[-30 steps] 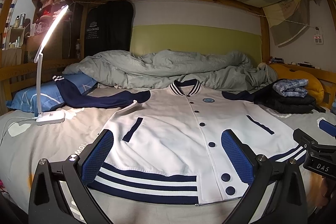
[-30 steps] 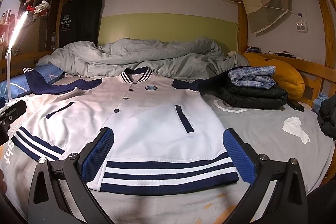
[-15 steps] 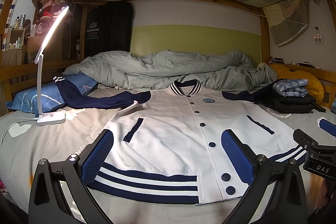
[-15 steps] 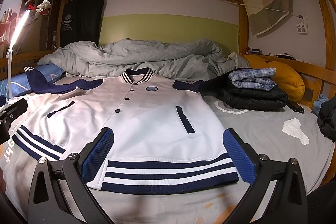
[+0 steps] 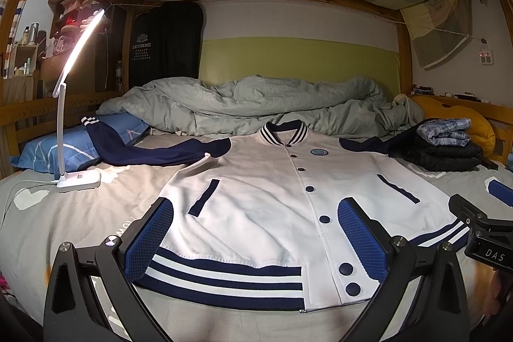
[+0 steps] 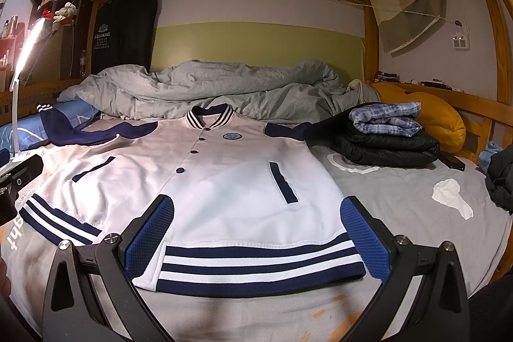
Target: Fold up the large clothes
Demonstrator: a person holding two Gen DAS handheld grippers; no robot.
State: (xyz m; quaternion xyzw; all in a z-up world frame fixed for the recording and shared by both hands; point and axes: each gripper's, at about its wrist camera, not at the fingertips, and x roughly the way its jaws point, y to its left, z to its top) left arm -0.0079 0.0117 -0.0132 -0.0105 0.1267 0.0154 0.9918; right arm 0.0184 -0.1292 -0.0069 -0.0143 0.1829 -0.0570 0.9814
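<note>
Bunk bed, grey sheet (image 5: 64,213). White varsity jacket (image 5: 263,207), navy ribbed trim, spread flat, buttoned, beyond both grippers. Left gripper (image 5: 256,242): jaws apart, holding nothing, over hem. Right gripper (image 6: 256,242): likewise. Lamp base (image 5: 80,180) in left view only; dark clothes heap (image 6: 500,178) in right only.

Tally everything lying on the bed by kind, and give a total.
Varsity jacket: 1
Folded garments stacked at the right, plaid on black: 2
Dark clothes heap at the right edge: 1
Crumpled grey duvet: 1
Pillows, blue and yellow: 2
Desk lamp: 1
Total: 8
</note>
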